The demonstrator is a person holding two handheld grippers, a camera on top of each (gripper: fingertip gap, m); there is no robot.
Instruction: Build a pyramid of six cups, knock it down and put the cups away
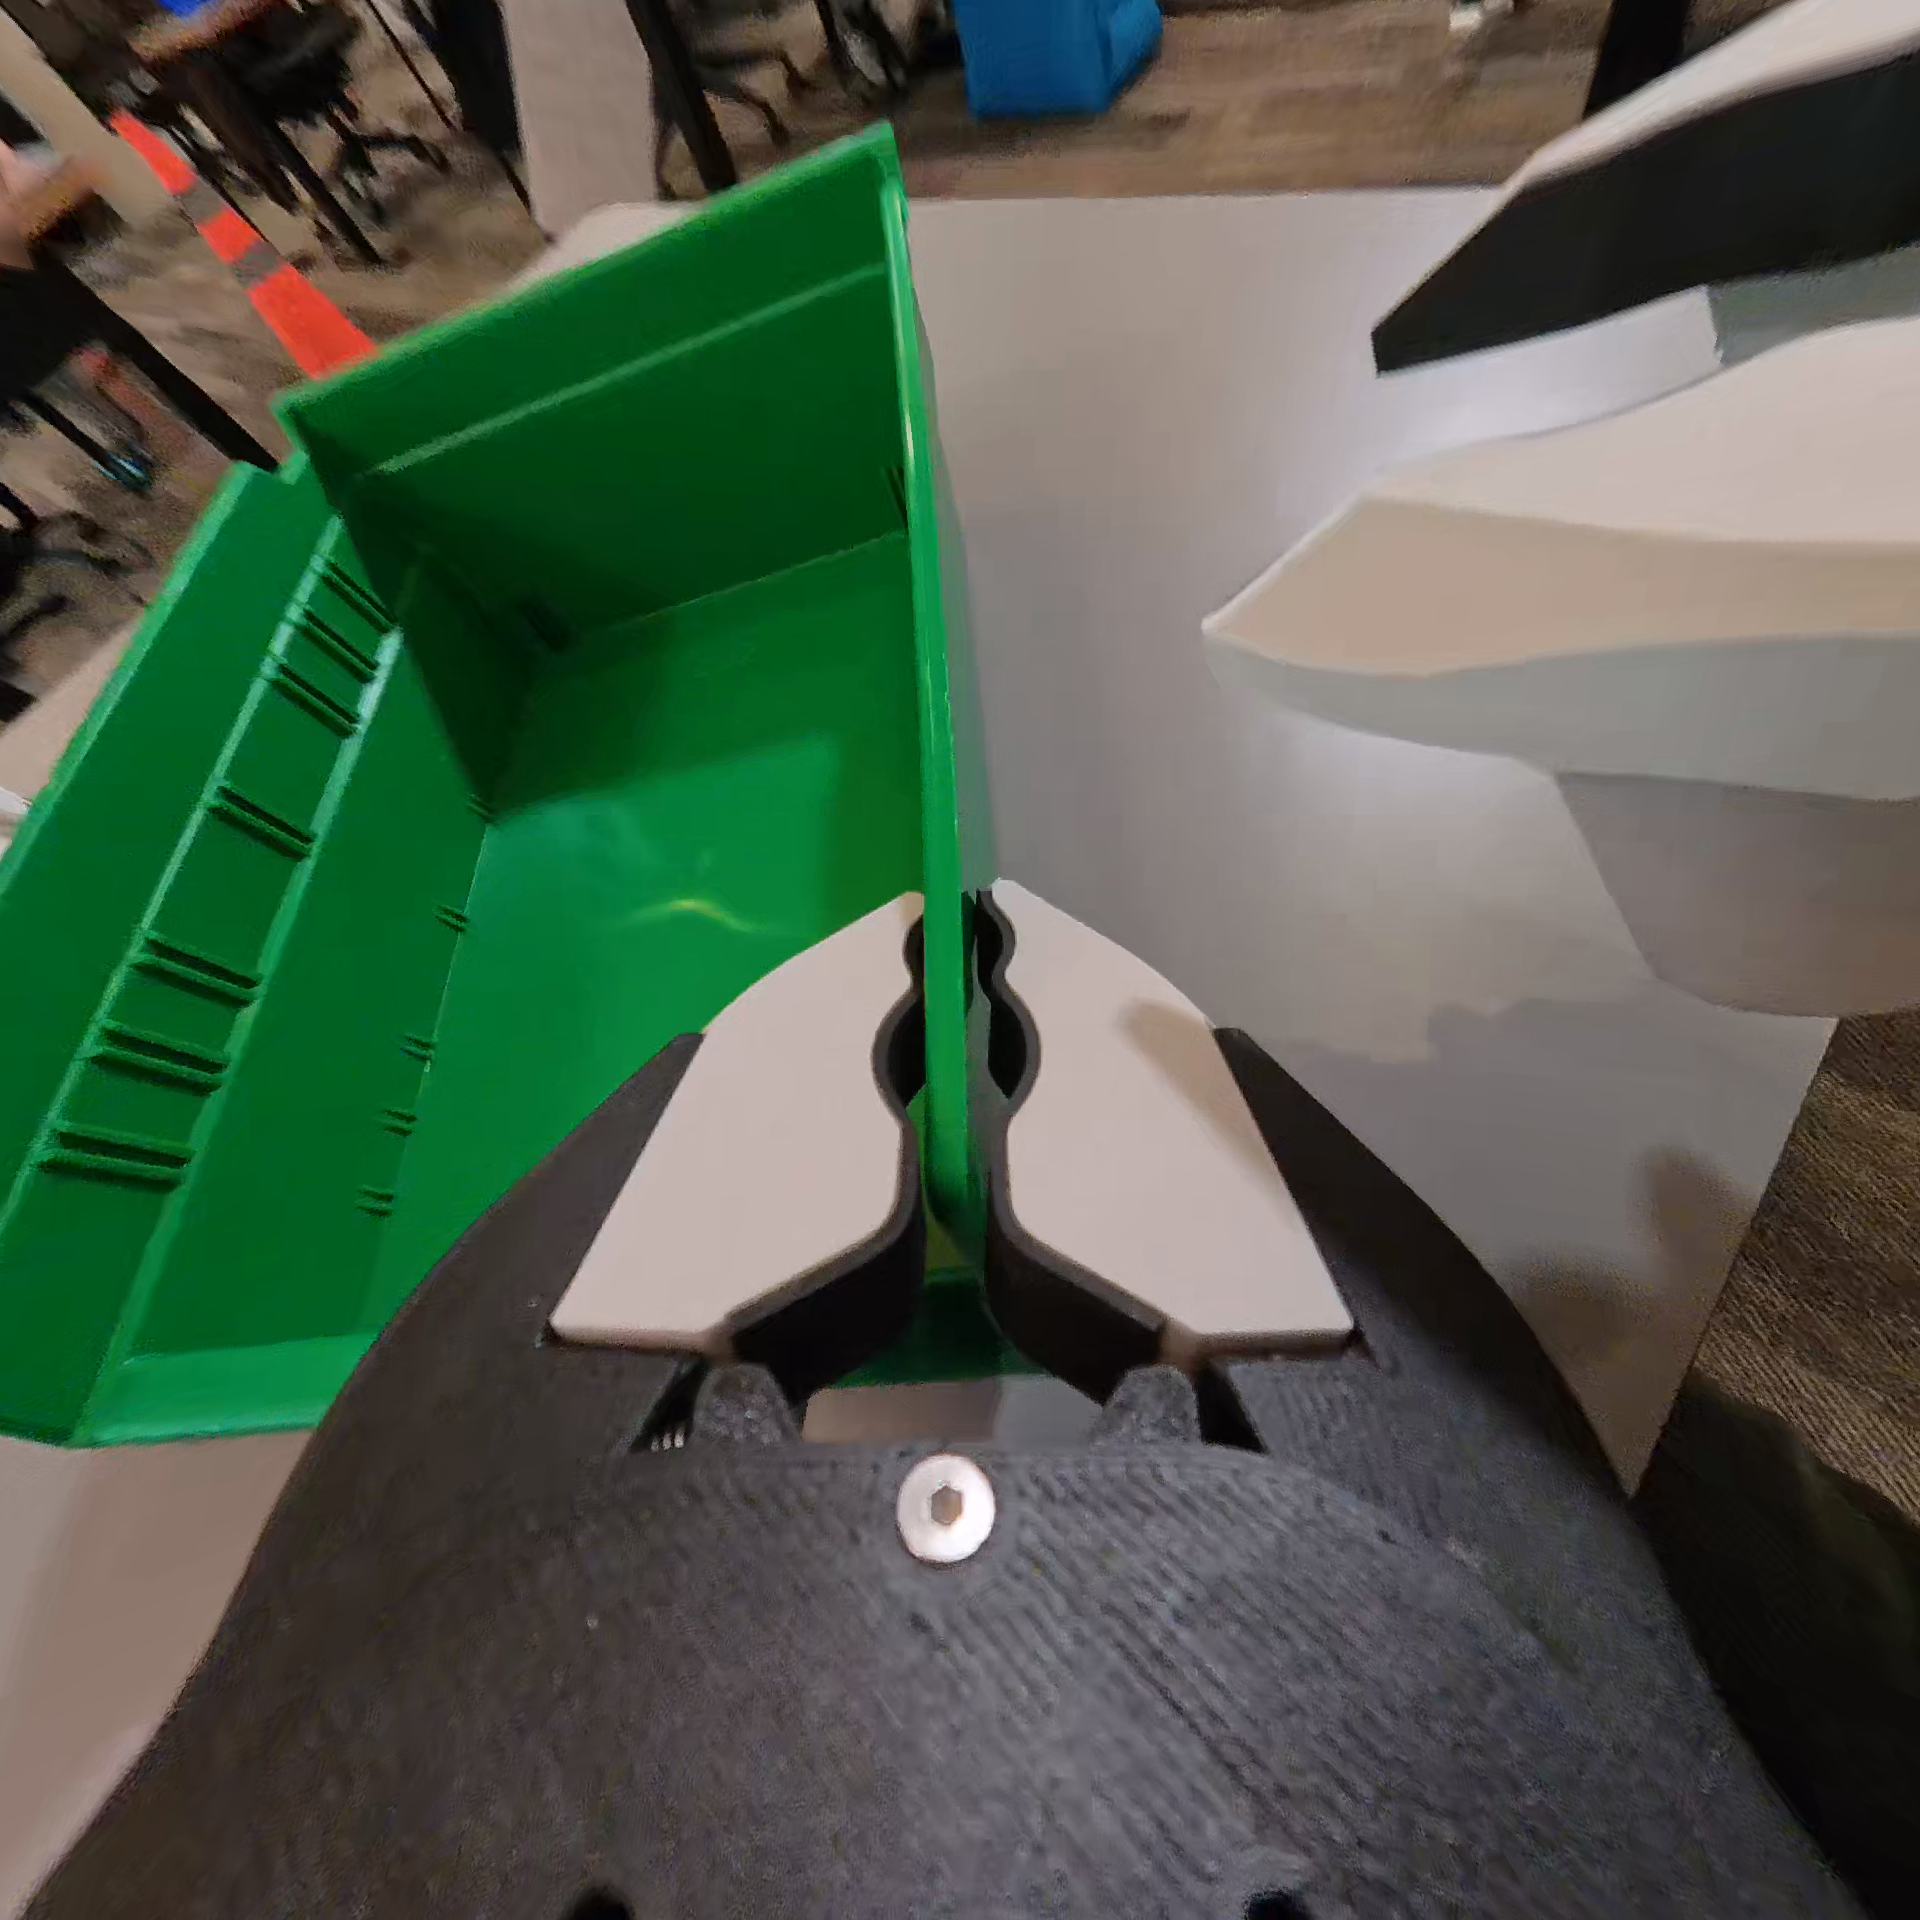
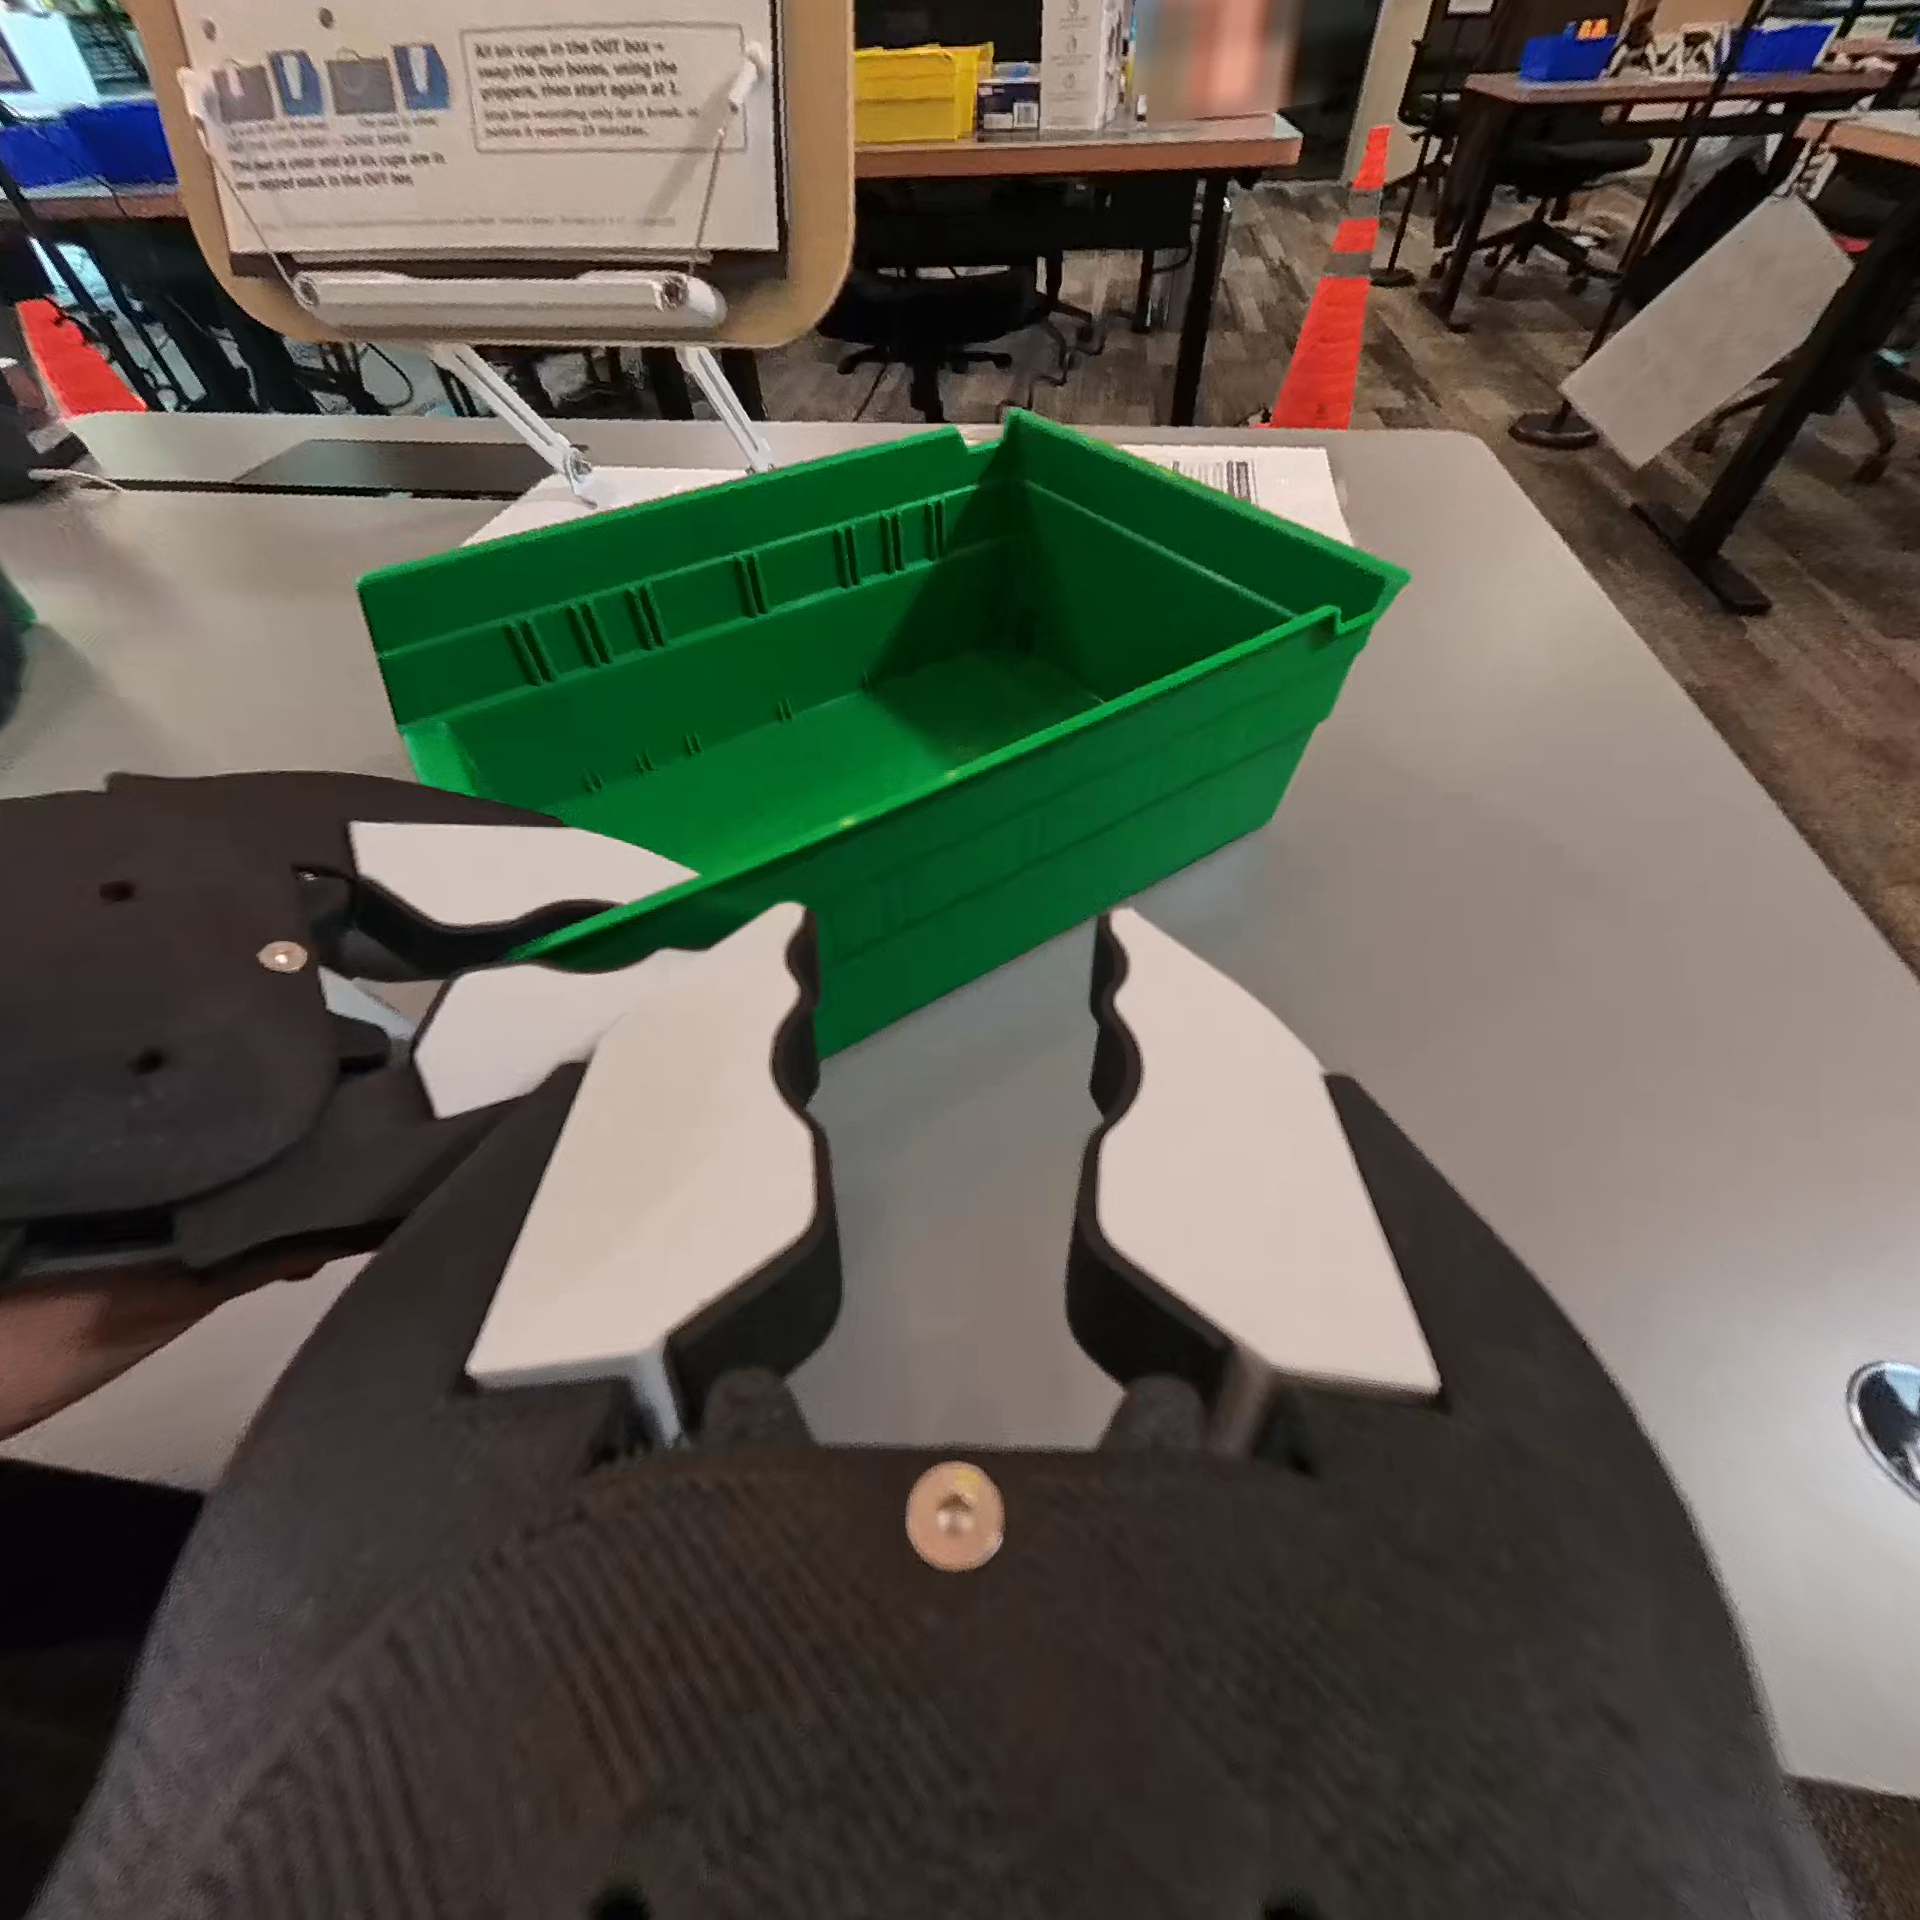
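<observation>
An empty green plastic bin sits on the grey table. My left gripper is shut on the bin's near side wall, one finger inside and one outside. It shows in the right wrist view at the left, clamped on the bin's near corner. My right gripper is open and empty, just in front of the bin's near wall, above the table. Its white fingers show at the right of the left wrist view.
A clipboard stand with an instruction sheet stands behind the bin. A paper sheet lies under the bin's far end. Orange cones, desks and chairs stand beyond the table. A shiny metal object lies at the right edge.
</observation>
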